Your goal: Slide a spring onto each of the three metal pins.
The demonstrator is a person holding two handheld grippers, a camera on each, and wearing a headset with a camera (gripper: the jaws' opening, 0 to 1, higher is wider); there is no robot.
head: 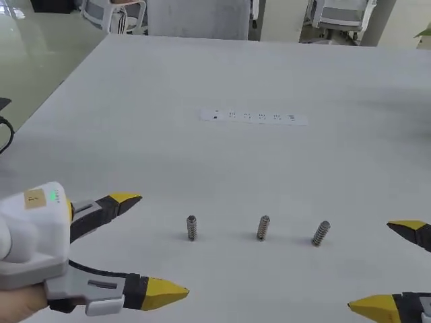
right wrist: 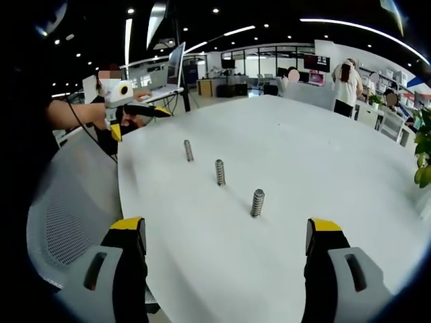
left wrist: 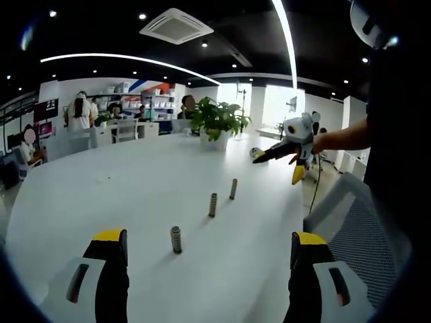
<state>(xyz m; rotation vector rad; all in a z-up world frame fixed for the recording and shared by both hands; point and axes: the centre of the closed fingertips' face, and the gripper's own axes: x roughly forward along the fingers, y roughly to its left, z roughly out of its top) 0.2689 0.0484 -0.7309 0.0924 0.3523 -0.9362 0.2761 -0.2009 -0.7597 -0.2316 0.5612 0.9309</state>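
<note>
Left gripper (head: 161, 244): lower left of the head view, fingers (head: 158, 290) spread wide, holding nothing.
Right gripper (head: 370, 266): lower right, fingers wide apart, empty.
Springs (head: 263, 228): three upright in a row, lower middle, between the grippers, on the white worktop (head: 269, 161).

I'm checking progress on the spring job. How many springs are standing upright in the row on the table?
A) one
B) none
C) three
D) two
C: the left spring, the middle spring and the right spring all stand upright in one row on the white table, while the left gripper and the right gripper are open and hold nothing.
</note>
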